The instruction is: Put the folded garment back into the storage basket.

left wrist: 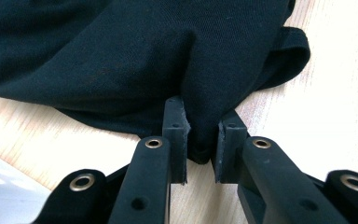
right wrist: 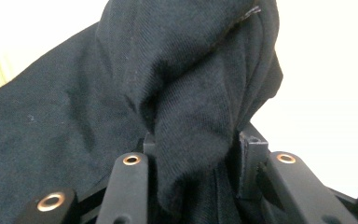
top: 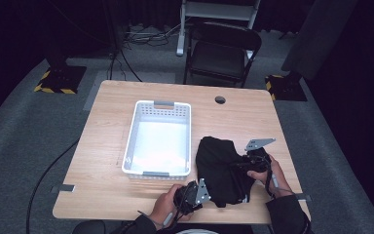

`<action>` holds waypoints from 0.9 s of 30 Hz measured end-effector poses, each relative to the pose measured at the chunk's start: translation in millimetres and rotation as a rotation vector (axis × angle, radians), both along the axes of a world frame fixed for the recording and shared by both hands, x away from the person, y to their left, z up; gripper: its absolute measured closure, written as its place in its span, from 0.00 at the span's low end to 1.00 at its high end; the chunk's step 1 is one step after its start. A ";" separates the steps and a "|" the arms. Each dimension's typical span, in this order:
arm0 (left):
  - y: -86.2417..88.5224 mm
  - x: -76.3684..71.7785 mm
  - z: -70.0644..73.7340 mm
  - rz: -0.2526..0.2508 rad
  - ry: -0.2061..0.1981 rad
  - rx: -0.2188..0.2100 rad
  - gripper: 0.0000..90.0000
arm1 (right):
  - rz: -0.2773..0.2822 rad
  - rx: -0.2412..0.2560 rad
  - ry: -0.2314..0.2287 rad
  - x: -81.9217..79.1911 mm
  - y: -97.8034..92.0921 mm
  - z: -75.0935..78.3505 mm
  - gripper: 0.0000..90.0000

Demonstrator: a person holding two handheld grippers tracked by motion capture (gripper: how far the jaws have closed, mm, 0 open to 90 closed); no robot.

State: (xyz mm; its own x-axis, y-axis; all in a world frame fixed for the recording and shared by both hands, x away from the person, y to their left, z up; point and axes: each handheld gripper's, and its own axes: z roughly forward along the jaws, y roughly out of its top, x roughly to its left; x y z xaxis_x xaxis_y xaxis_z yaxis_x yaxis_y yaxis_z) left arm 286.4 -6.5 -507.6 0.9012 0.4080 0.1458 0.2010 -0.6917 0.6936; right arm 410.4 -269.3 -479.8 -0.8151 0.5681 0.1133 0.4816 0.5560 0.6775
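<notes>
- A black garment (top: 222, 170) lies bunched on the wooden worktop (top: 102, 175), toward the person's right and near the front edge, just beside the right wall of a white basket (top: 140, 129).
- The left gripper (top: 200, 191) sits at the garment's near-left edge, held in the person's left hand (top: 168, 205), which comes in from the bottom of the high view.
- In the left gripper view, the left gripper (left wrist: 201, 140) has its jaws drawn close together, with a small fold of the garment's (left wrist: 135, 60) hem pinched in the narrow gap between them; the fold hangs down between the pads while the rest of the cloth spreads across the worktop (left wrist: 335, 93) beyond.
- The right gripper (top: 241, 165) rests on the garment's right side, in the person's right hand (top: 268, 171), with its grey three-cornered plate tilted above it.
- In the right gripper view, the right gripper (right wrist: 196, 149) has a thick bunch of the garment (right wrist: 186, 84) gathered between its jaws; the jaws stand wider than the left pair, and the cloth fills the gap and rises in a twisted mound above them.
- The basket stands left of the garment, its long side running away from the person.
- A black folding chair (top: 221, 51) stands beyond the far edge of the worktop.
</notes>
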 end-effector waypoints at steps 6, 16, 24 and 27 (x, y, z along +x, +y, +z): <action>-1.1 -0.4 1.0 0.000 -0.009 0.005 0.87 | -0.011 -0.009 -0.011 -4.1 -0.2 5.1 0.72; -1.0 -0.7 10.1 -0.001 -0.040 0.000 0.87 | -0.020 -0.014 -0.031 -9.9 -1.6 14.1 0.72; 0.5 -0.8 19.9 0.000 -0.056 -0.006 0.87 | -0.037 -0.011 -0.050 -14.7 -4.5 23.5 0.73; 0.8 -1.8 24.6 0.001 -0.071 -0.015 0.87 | -0.046 -0.011 -0.059 -17.1 -4.9 29.0 0.73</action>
State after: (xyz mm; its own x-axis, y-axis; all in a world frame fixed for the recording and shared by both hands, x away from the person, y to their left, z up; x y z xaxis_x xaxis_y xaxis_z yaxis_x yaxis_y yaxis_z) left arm 284.5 -5.8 -483.0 0.8885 0.4112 0.2035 0.1511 -0.6811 0.7165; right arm 393.3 -274.2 -450.8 -0.7935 0.6057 0.0591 0.4657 0.5419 0.6996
